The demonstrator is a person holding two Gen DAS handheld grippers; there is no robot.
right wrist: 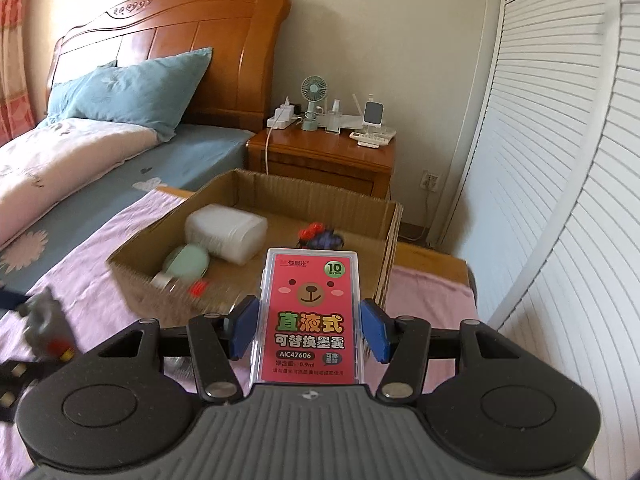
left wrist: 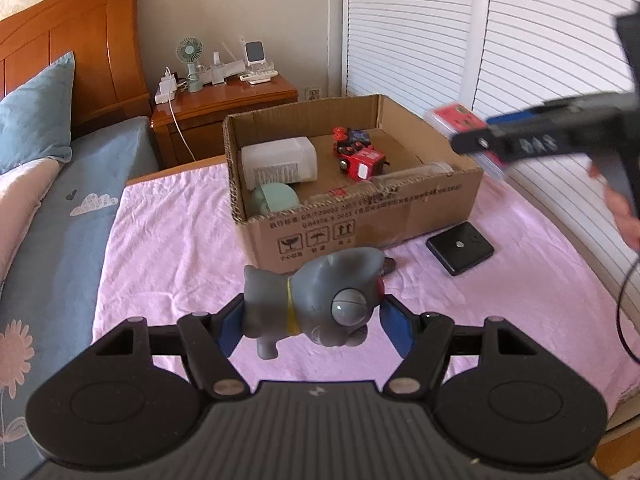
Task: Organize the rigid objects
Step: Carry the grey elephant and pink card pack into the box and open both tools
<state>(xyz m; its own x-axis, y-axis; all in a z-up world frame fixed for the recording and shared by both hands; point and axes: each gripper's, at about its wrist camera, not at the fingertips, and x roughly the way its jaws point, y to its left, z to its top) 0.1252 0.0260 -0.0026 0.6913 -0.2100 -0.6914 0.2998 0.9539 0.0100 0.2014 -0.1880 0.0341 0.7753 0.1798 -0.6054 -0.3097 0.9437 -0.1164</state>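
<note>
Both grippers are heading for the cardboard box [left wrist: 360, 216]: the left gripper [left wrist: 312, 320] is clamping a grey toy animal [left wrist: 316, 304] just in front of it, the right gripper [right wrist: 308, 328] is pinching a pink refill case [right wrist: 310, 312] above its near wall, so they're probably best lowering each into bare floor before letting go.

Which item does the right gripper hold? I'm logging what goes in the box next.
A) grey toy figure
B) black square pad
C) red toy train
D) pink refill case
D: the right gripper has its blue pads pressed on both sides of the pink refill case.
</note>
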